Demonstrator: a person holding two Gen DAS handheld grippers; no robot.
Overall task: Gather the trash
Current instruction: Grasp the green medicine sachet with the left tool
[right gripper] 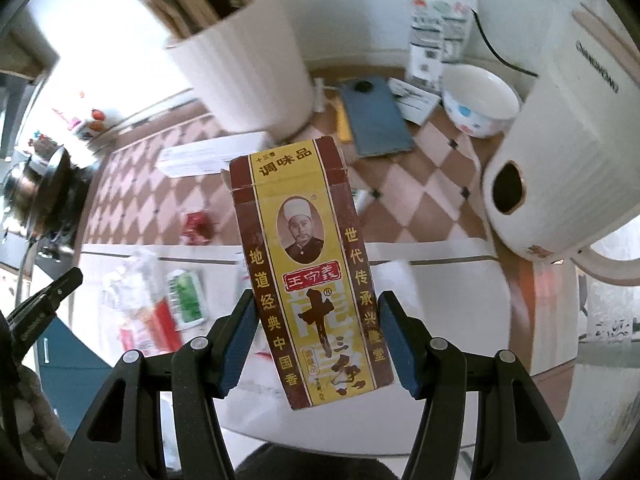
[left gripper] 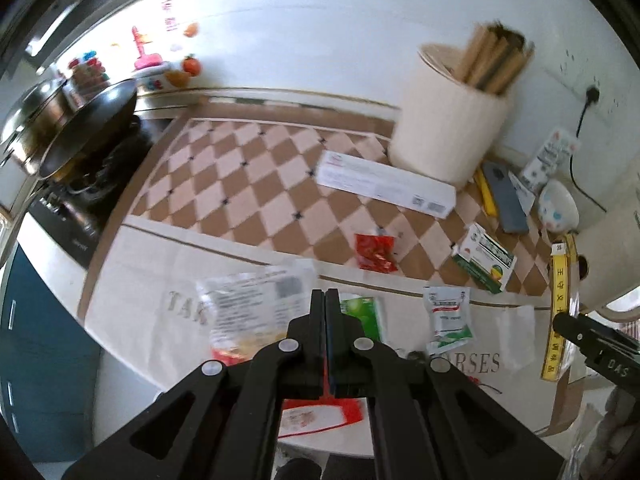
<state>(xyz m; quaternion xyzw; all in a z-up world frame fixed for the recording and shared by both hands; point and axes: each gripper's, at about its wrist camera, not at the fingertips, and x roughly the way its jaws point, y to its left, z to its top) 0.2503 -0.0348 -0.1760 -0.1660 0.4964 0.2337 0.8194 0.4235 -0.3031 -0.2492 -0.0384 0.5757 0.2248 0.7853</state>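
- Counter (left gripper: pixel 248 168) with brown-and-cream checkered top; white cloth (left gripper: pixel 132 292) with printed letters covers its near strip.
- Left gripper (left gripper: pixel 325 298) has its jaws pressed fully together; a thin red-and-white wrapper (left gripper: pixel 320 416) shows below and between the fingers, seemingly pinched, but the contact point is hidden by the fingers.
- Right gripper (right gripper: pixel 318 320) clamps a yellow-and-maroon spice box (right gripper: pixel 308 268) by its lower half, blue pads (right gripper: pixel 240 332) against both long sides; box is lifted off the counter, tilted slightly, printed face toward the camera.
- Loose trash on the cloth: blurred clear plastic bag (left gripper: pixel 256 300) with printed label, just left of the left gripper tips; green packet (left gripper: pixel 362 314) partly behind the tips; white-green sachet (left gripper: pixel 448 318) to the right.
- Red crumpled wrapper (left gripper: pixel 374 252) lies on the checkered part, just past the cloth edge.
- Green-and-white small box (left gripper: pixel 486 260) sits right of the red wrapper, tilted.
- Long white carton (left gripper: pixel 384 184) lies flat further back, near the base of a white ribbed bin (left gripper: pixel 448 128).
- Bin holds upright brown cardboard rolls (left gripper: pixel 496 60) and stands against the back wall.
- Right of the bin: blue-grey phone (right gripper: pixel 376 116) face down, spotted bowl (right gripper: pixel 480 104), white carton (right gripper: pixel 438 28) upright against the wall.
- White appliance (right gripper: pixel 560 148) on the far right, cord running up the wall.
- Wok (left gripper: pixel 88 124) on a stove at far left.
- Yellow spice box edge also shows at the right rim of the left wrist view.
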